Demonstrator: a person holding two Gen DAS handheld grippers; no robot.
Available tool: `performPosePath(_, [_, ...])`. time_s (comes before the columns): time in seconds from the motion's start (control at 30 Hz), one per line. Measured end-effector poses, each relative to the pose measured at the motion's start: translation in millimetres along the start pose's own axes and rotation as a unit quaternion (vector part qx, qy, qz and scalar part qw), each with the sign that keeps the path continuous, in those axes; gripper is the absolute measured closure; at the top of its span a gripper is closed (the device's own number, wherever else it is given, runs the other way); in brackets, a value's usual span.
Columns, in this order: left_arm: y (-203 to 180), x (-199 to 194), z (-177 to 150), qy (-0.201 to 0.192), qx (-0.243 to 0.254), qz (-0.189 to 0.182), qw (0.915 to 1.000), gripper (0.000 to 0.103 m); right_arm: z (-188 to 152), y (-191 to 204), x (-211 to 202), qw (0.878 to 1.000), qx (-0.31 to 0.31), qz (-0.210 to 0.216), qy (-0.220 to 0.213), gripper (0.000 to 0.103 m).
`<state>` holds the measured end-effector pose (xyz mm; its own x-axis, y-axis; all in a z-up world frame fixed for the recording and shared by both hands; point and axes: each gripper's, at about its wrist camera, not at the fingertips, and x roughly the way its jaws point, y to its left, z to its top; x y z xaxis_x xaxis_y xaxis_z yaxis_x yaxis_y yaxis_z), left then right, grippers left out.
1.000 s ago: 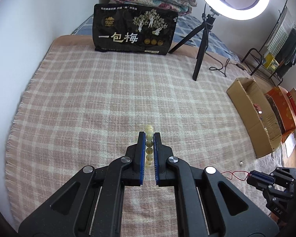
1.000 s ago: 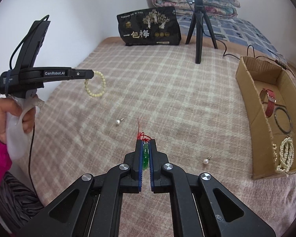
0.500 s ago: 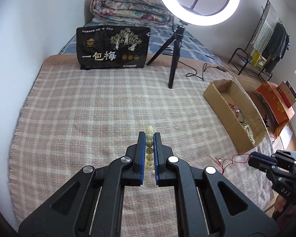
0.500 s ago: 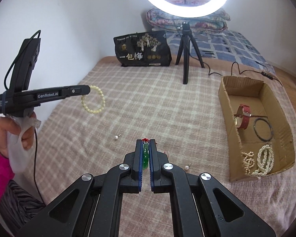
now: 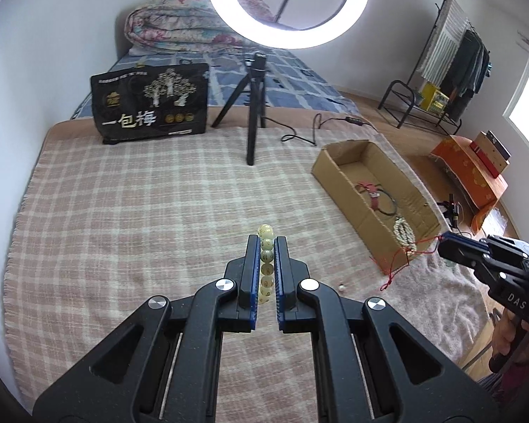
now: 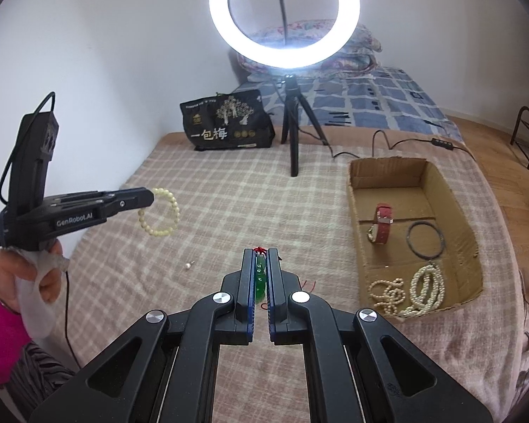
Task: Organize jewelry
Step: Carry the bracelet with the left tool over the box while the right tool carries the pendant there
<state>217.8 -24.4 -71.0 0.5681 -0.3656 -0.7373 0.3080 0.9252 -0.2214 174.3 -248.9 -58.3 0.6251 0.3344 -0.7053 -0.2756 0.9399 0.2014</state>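
My left gripper [image 5: 266, 241] is shut on a cream bead bracelet [image 5: 266, 264] and holds it above the checked blanket; from the right wrist view the bracelet [image 6: 160, 216] hangs from its tip [image 6: 148, 197]. My right gripper [image 6: 261, 252] is shut on a green pendant [image 6: 260, 278] with a red cord; in the left wrist view it [image 5: 444, 241] is beside the cardboard box [image 5: 338, 179] with the cord [image 5: 396, 269] dangling. The box [image 6: 356, 246] holds a red watch [image 6: 382, 224], a dark bangle [image 6: 425, 239] and pearl strands [image 6: 414, 290].
Two small pearl earrings lie on the blanket [image 6: 188, 265] [image 5: 341, 286]. A ring light on a tripod [image 6: 292, 141] and a black bag [image 6: 225, 123] stand at the far edge, with a cable [image 6: 405, 142] behind the box. The blanket edge drops off right of the box.
Both grippers have risen and tilted up, each still holding its piece. The right gripper has moved closer to the box.
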Motion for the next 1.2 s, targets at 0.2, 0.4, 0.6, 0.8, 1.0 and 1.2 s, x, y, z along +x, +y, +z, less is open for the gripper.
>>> performPosePath(0.2, [-31, 6, 7, 0.002, 0.016, -0.03, 0.9994, 0.097, 10, -24, -12, 1.0, 0.008, -0.017, -0.012, 0.099])
performPosePath(0.4, [-62, 17, 15, 0.005, 0.032, -0.053, 0.9981, 0.098, 22, -51, -19, 0.999, 0.012, -0.035, -0.019, 0.099])
performPosePath(0.6, [-90, 36, 27, 0.009, 0.046, -0.066, 0.9967, 0.097, 36, -80, -22, 0.998, 0.013, -0.056, -0.024, 0.099])
performPosePath(0.8, [-119, 57, 41, 0.009, 0.056, -0.084, 0.9949, 0.098, 51, -110, -13, 0.997, 0.011, -0.07, -0.022, 0.099])
performPosePath(1.0, [-152, 82, 48, 0.019, 0.072, -0.1, 0.9921, 0.098, 60, -138, 9, 0.997, 0.016, -0.071, -0.014, 0.099])
performPosePath(1.2, [-178, 113, 47, 0.036, 0.087, -0.114, 0.9891, 0.098, 65, -162, 36, 0.997, 0.023, -0.069, -0.005, 0.099])
